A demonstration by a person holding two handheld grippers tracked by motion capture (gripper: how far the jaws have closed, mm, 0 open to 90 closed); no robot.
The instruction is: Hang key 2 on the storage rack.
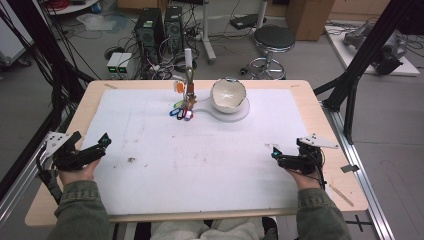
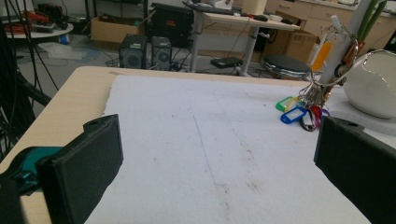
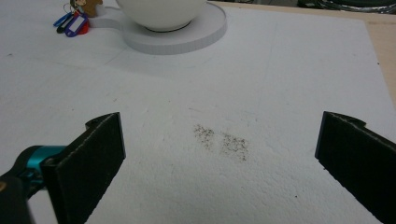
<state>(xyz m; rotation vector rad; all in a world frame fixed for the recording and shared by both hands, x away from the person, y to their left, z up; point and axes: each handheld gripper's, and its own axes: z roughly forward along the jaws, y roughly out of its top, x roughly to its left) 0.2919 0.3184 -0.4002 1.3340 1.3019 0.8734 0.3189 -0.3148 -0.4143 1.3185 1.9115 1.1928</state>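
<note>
High view: left gripper (image 1: 92,147) and right gripper (image 1: 285,157) near the desk's front corners, jaws apart, empty; key bunch (image 1: 183,111) hung on a post near the far edge, beside the white bowl (image 1: 229,94).

Left gripper view: keys well off; risk judged: snagged rings toppling post or bowl.

Right gripper view: white mat (image 3: 280,84), dark specks; cluttered room beyond.

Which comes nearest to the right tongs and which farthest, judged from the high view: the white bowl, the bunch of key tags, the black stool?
From the right tongs:
1. White bowl, on its white stand at the far middle of the table.
2. Bunch of key tags, just left of the bowl.
3. Black stool, on the floor beyond the table.
</note>
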